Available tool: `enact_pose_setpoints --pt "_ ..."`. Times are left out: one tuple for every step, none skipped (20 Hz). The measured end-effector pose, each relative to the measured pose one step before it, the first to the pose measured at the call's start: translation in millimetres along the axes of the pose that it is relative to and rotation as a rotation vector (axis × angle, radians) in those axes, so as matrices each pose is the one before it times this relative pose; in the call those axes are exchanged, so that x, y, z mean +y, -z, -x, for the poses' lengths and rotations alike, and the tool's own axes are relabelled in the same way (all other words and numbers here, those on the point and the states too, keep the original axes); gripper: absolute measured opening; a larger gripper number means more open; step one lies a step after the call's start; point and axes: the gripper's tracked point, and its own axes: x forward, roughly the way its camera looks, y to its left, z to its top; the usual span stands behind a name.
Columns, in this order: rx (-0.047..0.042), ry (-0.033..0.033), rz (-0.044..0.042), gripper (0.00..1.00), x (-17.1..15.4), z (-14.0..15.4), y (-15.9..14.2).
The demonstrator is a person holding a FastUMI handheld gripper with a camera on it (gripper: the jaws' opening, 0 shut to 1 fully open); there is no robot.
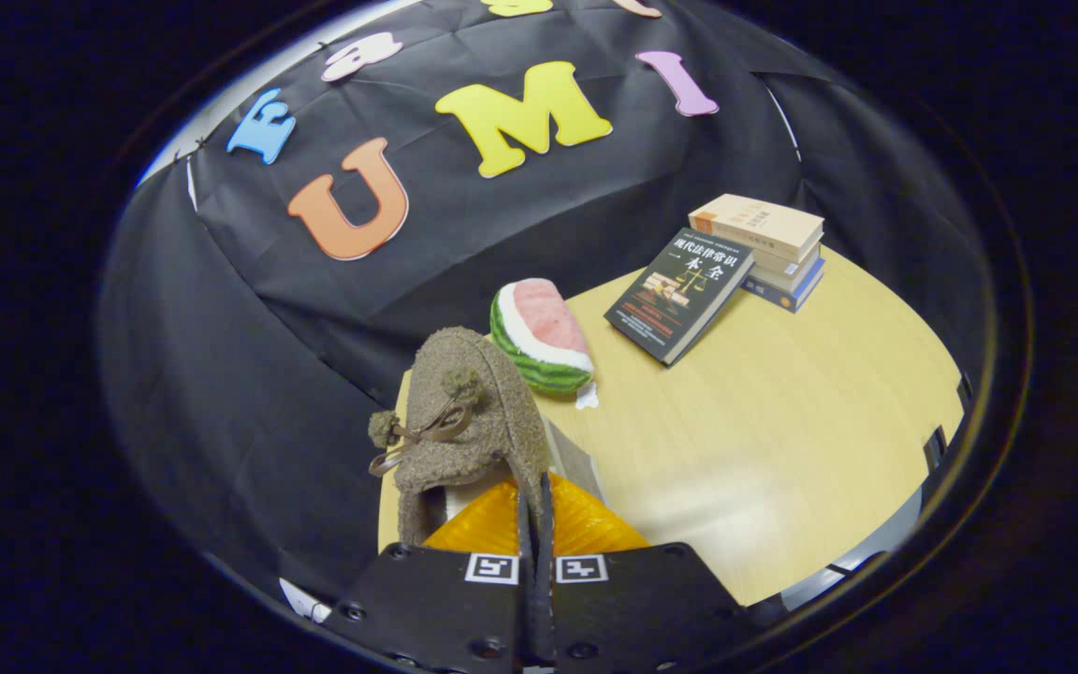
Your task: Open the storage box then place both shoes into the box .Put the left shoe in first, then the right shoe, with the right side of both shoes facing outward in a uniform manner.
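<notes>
Your gripper (535,524) has its two fingers pressed almost together, pinching the thin edge of a fuzzy brown shoe (473,412) between them, so the shoe is held up off the table (782,421) right in front of you. The shoe stands upright in the grip, its rounded end pointing away toward the far wall, and a brown bow with two small pompoms (422,431) sits on its left side. Just beneath the shoe, close to your fingers, you can see an orange ribbed surface (586,529); it may be part of the storage box, though you cannot tell from here what it is. A pale flat edge (572,459) shows just right of the shoe. Beyond the shoe and a little to the right, a watermelon-slice plush toy (539,337) lies on the light wooden table. Farther right, a dark-covered book (679,292) lies flat, and behind it, at the far right of the table, a small stack of books (768,248) sits near the black cloth wall (221,374). The dark book's far corner touches or overlaps the stack.
</notes>
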Motion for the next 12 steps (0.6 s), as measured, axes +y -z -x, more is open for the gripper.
enact_pose_setpoints --pt "0.00433 0.01182 0.00815 0.00 1.72 -5.10 7.52" --pt "0.00518 0.01180 0.00442 0.00 0.63 -5.81 7.14" --pt "0.00646 0.01155 0.00399 0.00 0.67 -4.69 6.44" --pt "0.00279 0.01208 0.00105 0.00 -0.67 -4.18 6.68" --pt "-0.00070 0.01483 0.00038 0.00 -0.87 -3.74 5.21" --pt "-0.00413 0.01707 0.00728 0.00 -0.36 -4.90 5.76" --pt "-0.00229 0.01832 0.01195 0.00 -1.21 -4.10 4.59" --pt "-0.00015 0.01886 0.01504 0.00 -2.44 -4.23 5.99" --pt "-0.00093 0.01706 0.01215 0.00 -1.30 -2.89 3.94" --pt "-0.00268 0.01577 0.01329 0.00 -1.05 -2.94 4.02" --pt "-0.00238 0.01536 0.01343 0.00 -1.16 -2.08 3.12" --pt "0.00036 0.01413 0.01446 0.00 -2.21 -1.16 4.51"
